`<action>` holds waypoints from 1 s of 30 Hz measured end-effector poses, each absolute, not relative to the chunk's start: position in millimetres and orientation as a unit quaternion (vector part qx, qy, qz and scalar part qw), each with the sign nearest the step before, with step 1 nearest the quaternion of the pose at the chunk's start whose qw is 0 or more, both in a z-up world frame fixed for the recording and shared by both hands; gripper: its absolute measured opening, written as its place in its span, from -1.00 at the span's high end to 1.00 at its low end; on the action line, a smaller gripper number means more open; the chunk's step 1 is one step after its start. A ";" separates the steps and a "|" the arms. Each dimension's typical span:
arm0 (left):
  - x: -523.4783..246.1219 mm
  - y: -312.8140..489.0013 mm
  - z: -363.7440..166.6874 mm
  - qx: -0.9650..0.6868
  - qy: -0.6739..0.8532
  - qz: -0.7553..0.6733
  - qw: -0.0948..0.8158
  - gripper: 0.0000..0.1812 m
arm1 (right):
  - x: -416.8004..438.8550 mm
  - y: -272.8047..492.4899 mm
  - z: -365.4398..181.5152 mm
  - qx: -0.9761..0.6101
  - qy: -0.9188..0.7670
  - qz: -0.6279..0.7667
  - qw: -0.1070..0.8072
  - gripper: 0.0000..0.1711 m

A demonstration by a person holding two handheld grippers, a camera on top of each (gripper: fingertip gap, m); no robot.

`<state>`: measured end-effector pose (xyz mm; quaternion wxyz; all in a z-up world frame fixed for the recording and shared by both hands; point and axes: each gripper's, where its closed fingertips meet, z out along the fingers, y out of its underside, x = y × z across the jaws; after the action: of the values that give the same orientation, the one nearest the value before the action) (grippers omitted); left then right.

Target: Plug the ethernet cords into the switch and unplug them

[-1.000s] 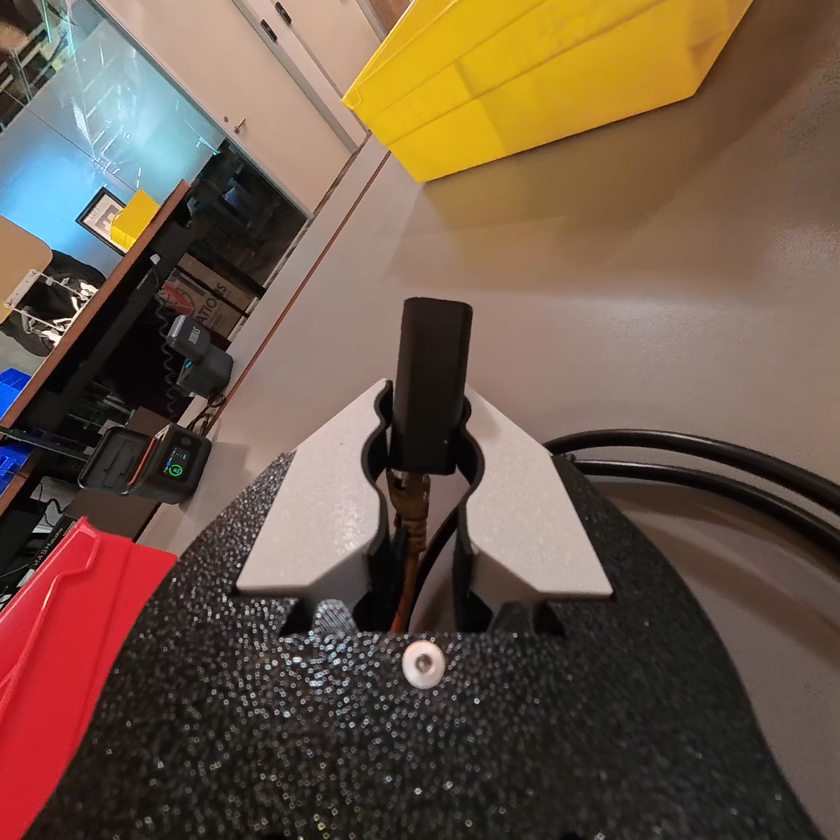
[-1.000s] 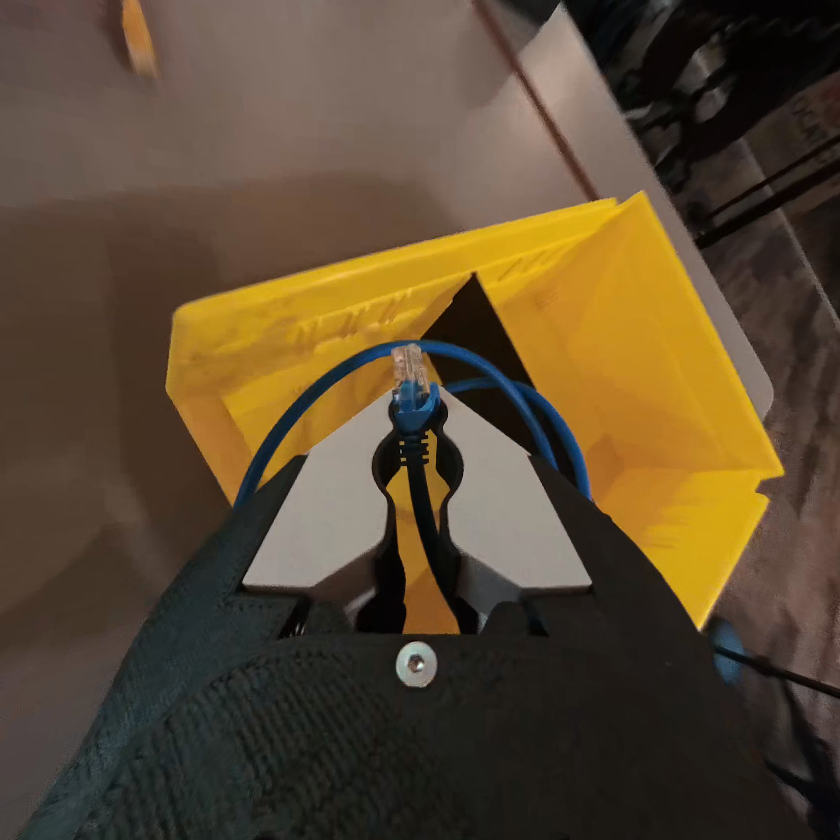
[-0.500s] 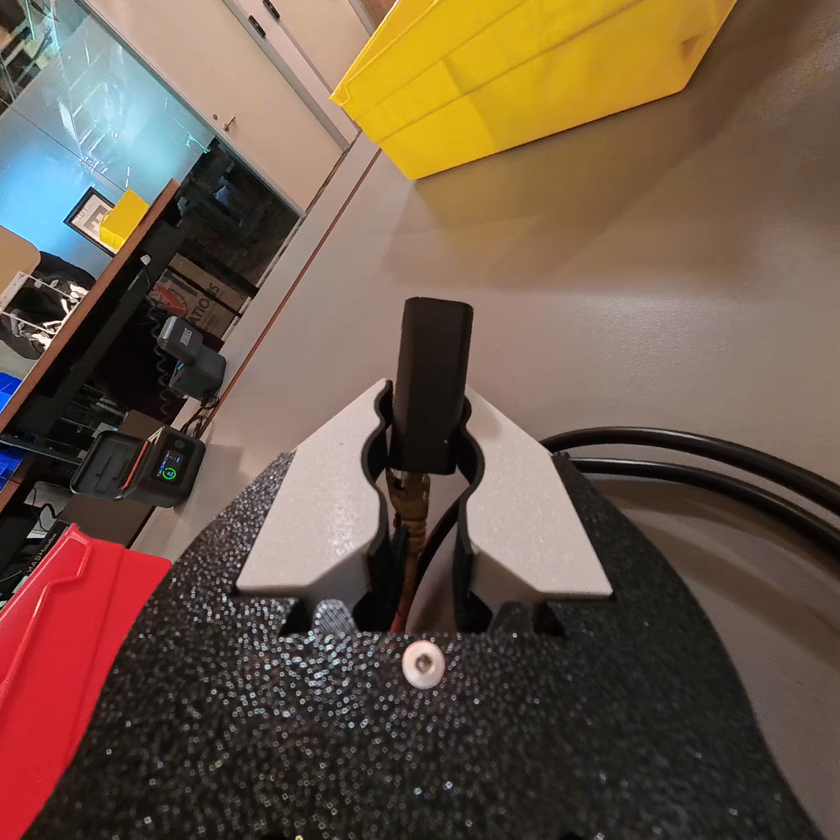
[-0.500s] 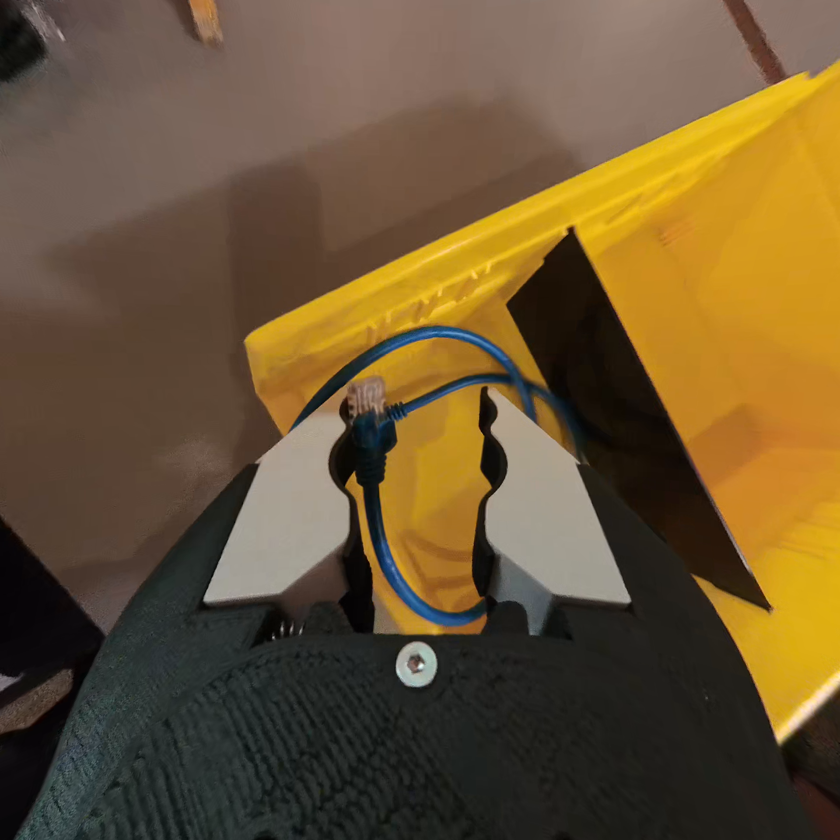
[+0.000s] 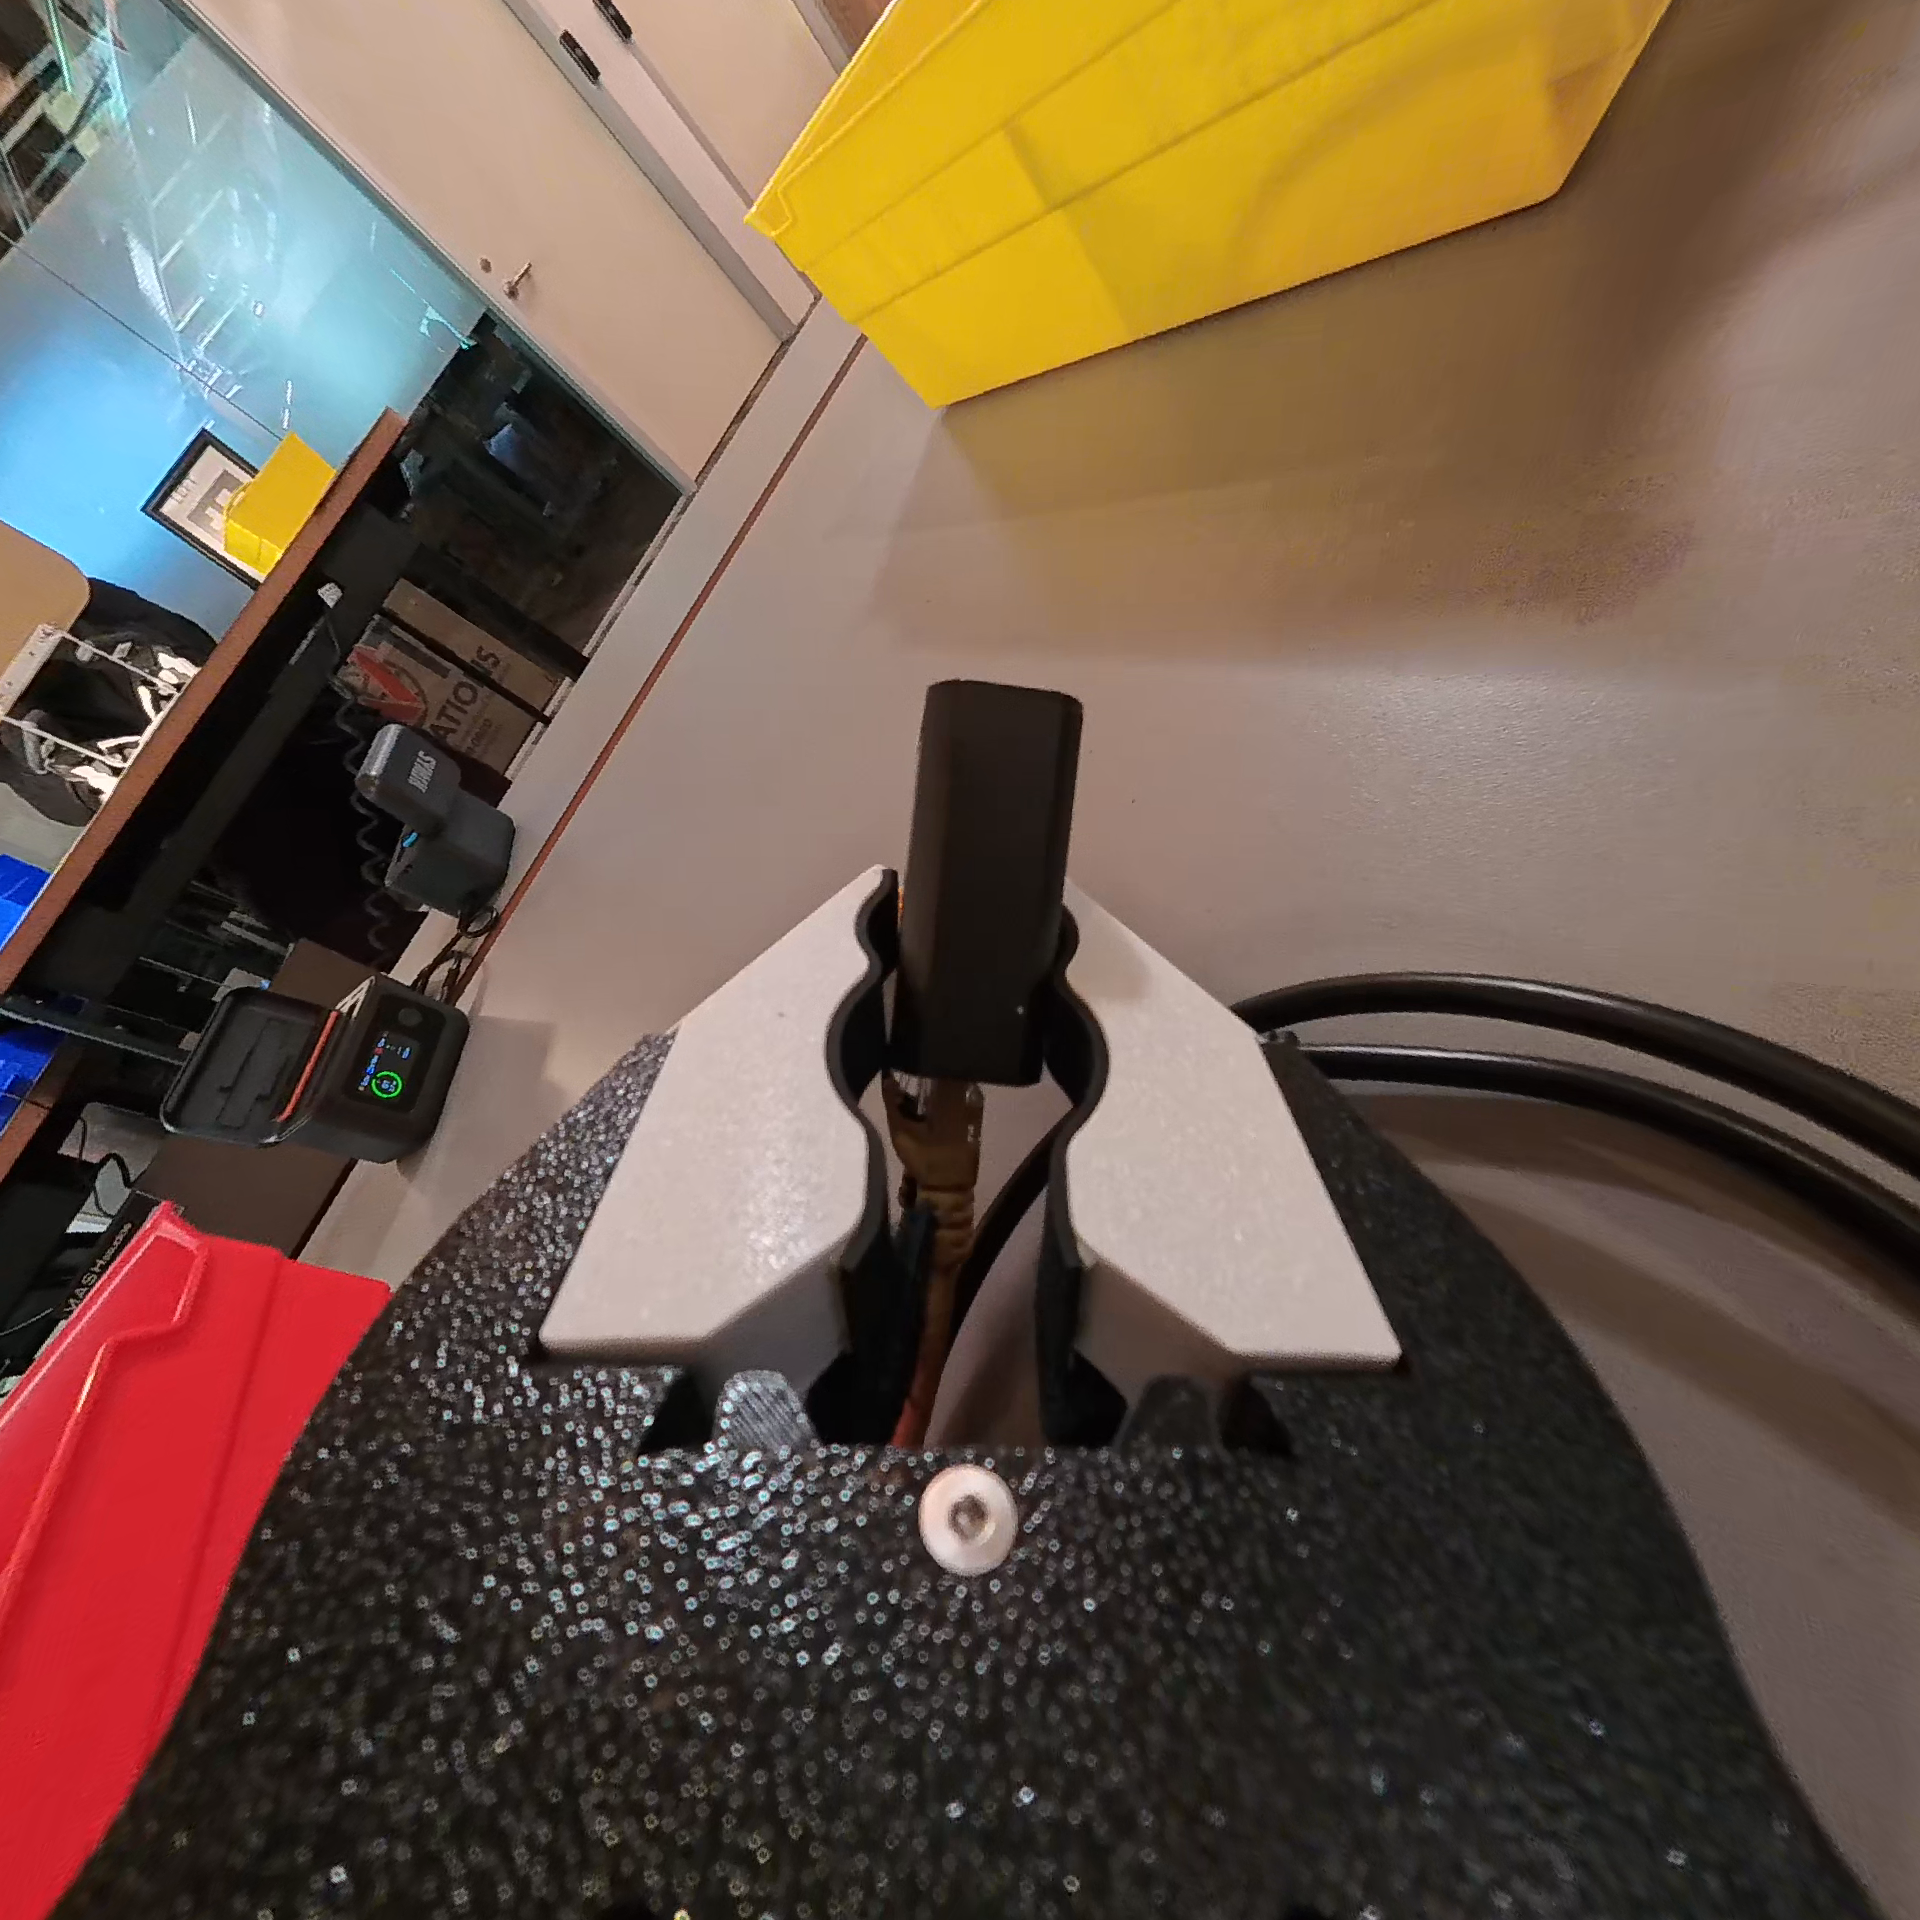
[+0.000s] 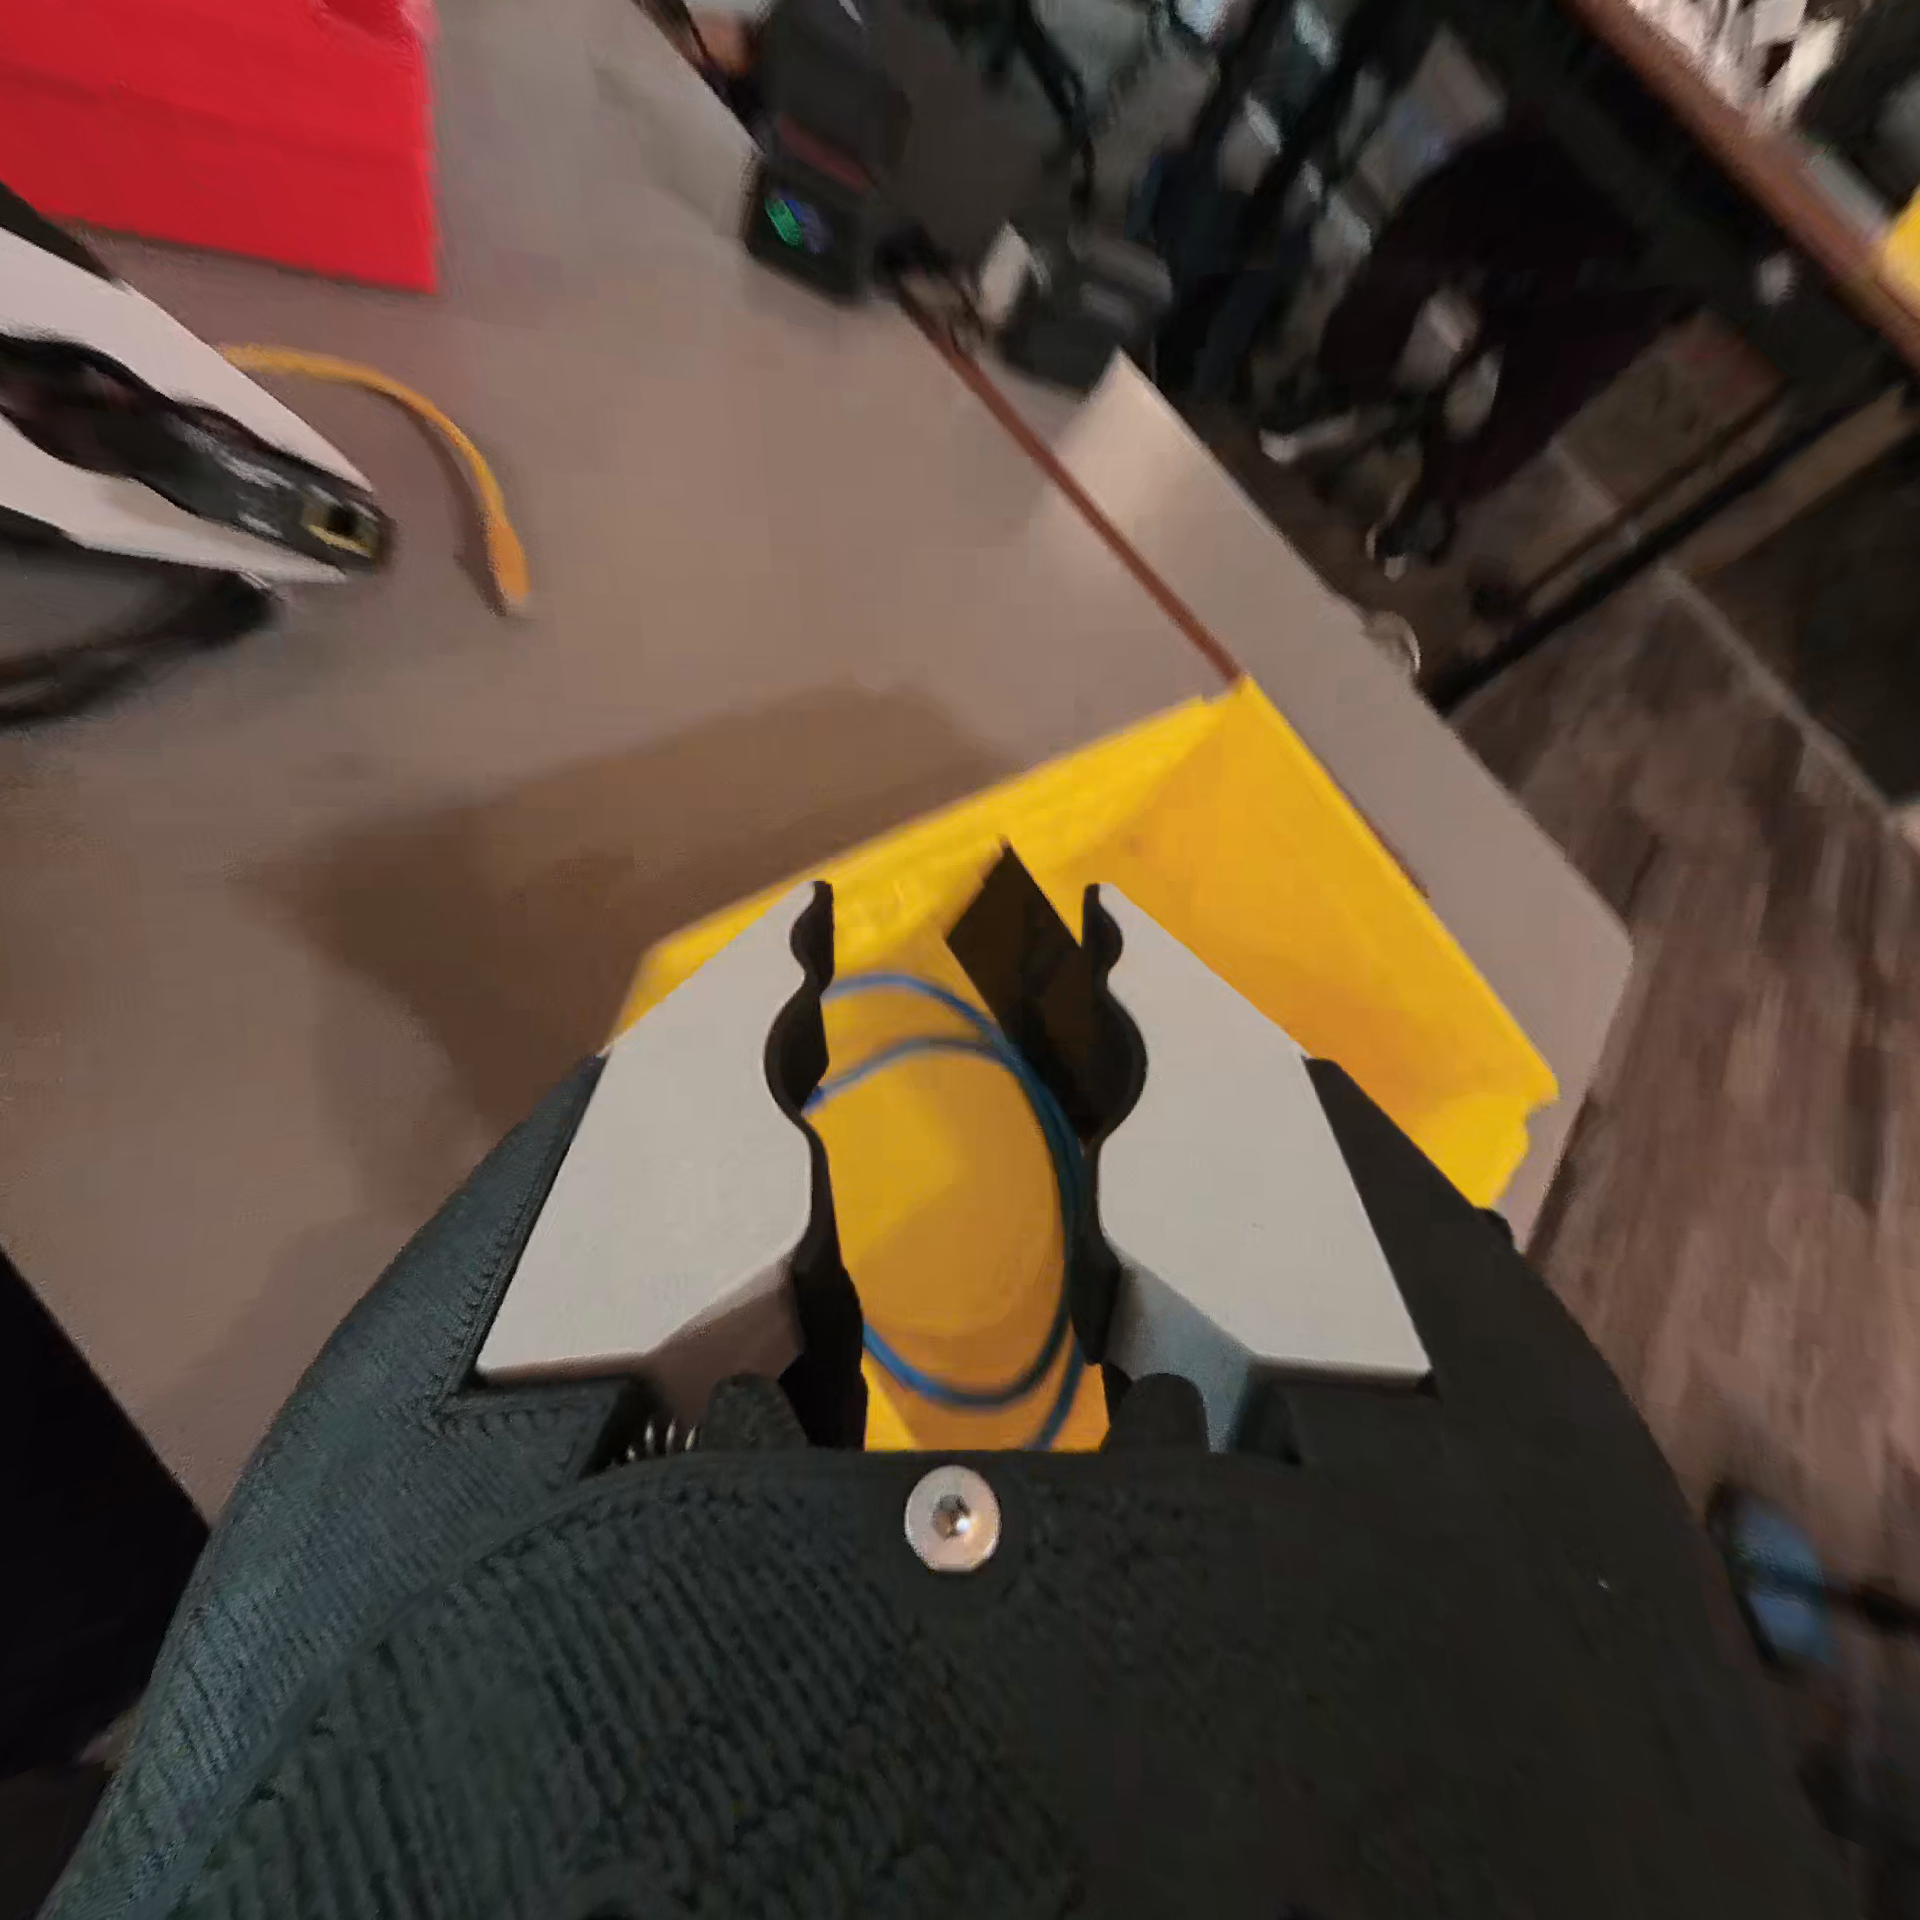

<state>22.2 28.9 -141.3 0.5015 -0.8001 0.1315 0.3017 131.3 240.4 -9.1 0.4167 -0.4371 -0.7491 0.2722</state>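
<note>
Released since prev. frame: thin blue ethernet cord (image 6: 1049,1226) lies coiled in yellow plastic bin (image 6: 1299,914); my right tongs (image 6: 956,914) spread, empty. Left tongs (image 5: 977,925) pinch small black rectangular switch (image 5: 987,873) above grey tabletop (image 5: 1455,644).

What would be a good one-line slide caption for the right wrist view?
Open right gripper hovers above a yellow bin holding a coiled blue cable.

The right gripper (image 6: 956,904) hung with its jaws apart and empty over a yellow bin (image 6: 1340,935) on the table (image 6: 623,644). A blue ethernet cord (image 6: 1060,1195) lay looped inside it. At upper left, an orange cord (image 6: 468,457) lay beside the left gripper (image 6: 312,520).
</note>
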 end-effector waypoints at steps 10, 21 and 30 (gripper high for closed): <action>23.6 27.1 -139.5 -0.797 0.133 0.296 0.509 0.74 | 75.8 53.2 -48.1 -0.213 -0.814 0.331 0.428 0.52; 15.3 22.2 -116.2 -0.773 0.088 0.277 0.564 0.74 | 64.1 12.9 -73.3 -0.220 -0.718 0.477 0.457 0.51; 65.9 13.9 -25.2 -0.670 0.096 0.061 0.734 0.76 | 61.1 20.4 -55.8 -0.287 -0.666 0.571 0.385 0.51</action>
<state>65.9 13.9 -25.2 0.7336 -0.6700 0.0959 0.0611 61.1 20.4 -55.8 0.3846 -0.2872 -0.6660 0.5711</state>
